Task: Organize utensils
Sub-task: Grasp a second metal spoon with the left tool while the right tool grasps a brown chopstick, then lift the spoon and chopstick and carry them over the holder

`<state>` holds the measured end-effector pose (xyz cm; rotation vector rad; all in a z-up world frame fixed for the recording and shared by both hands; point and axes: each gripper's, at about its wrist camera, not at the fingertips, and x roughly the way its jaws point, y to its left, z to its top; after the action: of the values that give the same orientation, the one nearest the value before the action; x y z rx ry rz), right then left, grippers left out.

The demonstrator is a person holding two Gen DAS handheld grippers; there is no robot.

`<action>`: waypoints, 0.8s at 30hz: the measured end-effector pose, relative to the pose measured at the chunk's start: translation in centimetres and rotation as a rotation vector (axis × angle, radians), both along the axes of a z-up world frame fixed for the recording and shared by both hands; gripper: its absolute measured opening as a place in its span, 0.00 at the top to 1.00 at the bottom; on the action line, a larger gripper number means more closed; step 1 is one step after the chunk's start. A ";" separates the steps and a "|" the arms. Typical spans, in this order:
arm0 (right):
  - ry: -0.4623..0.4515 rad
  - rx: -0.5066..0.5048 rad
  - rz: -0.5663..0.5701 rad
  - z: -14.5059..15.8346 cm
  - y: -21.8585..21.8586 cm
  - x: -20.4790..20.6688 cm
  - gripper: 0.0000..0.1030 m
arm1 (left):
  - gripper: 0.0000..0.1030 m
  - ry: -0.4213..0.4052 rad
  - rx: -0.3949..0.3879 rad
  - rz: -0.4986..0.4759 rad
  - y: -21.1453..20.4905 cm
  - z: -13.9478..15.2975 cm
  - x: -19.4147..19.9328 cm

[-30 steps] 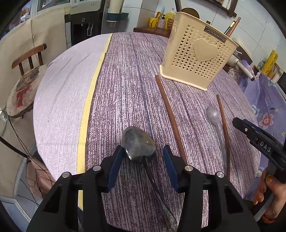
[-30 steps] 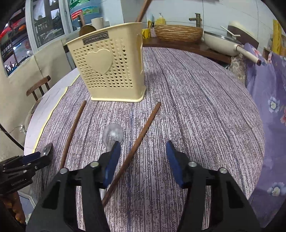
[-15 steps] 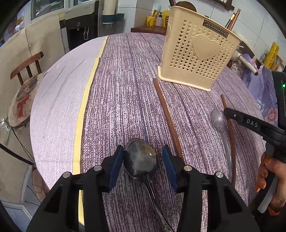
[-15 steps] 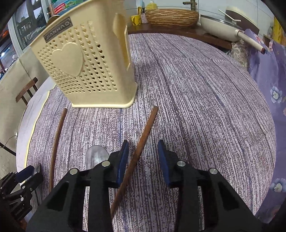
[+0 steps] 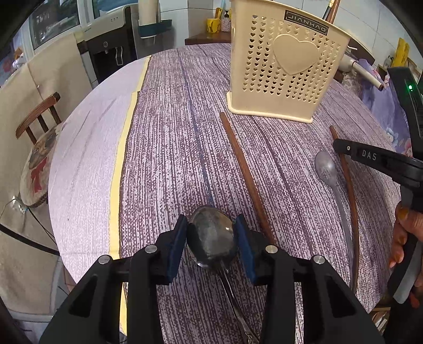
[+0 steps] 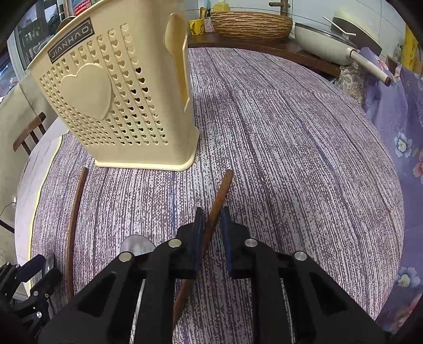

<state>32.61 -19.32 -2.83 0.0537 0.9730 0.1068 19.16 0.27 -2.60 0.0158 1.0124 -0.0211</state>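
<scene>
On the purple striped tablecloth (image 5: 171,132) lies a big metal spoon (image 5: 210,238). My left gripper (image 5: 210,232) is closing on its bowl, and both blue pads touch the rim. A brown chopstick (image 6: 219,190) runs between the fingers of my right gripper (image 6: 212,219). Its jaws are closing, with a thin gap left beside the stick. The right gripper also shows in the left wrist view as a black finger (image 5: 351,150) over that chopstick (image 5: 349,190). A second chopstick (image 5: 246,172) and a small grey spoon (image 5: 327,169) lie between the grippers. The cream heart-pierced holder (image 5: 288,74) stands upright behind them.
A wooden chair (image 5: 37,127) stands off the table's left edge and a water dispenser (image 5: 111,53) is behind it. A wicker basket (image 6: 251,23) and a white pan (image 6: 325,47) sit on the back counter. Floral cloth (image 6: 396,119) hangs at the right. A person's hand (image 5: 404,238) holds the right gripper.
The right gripper moved forward toward the holder and its jaws narrowed from wide apart to close around the chopstick. The left jaws narrowed onto the spoon's bowl.
</scene>
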 end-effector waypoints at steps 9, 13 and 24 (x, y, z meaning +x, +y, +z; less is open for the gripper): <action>0.007 0.076 -0.003 0.1 -0.8 0.3 0.90 | 0.63 0.003 -0.046 -0.016 0.2 0.1 0.8; -0.019 0.130 -0.010 0.8 -1.4 -0.1 0.91 | 0.63 -0.047 -0.085 -0.015 0.6 1.1 1.0; -0.133 0.245 -0.016 5.0 -3.1 -2.2 0.92 | 0.64 -0.228 -0.108 0.011 1.5 6.0 1.2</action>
<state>30.46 -22.46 2.21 0.2763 0.8227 0.2117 20.39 1.80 3.44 -0.0845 0.7819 -0.0631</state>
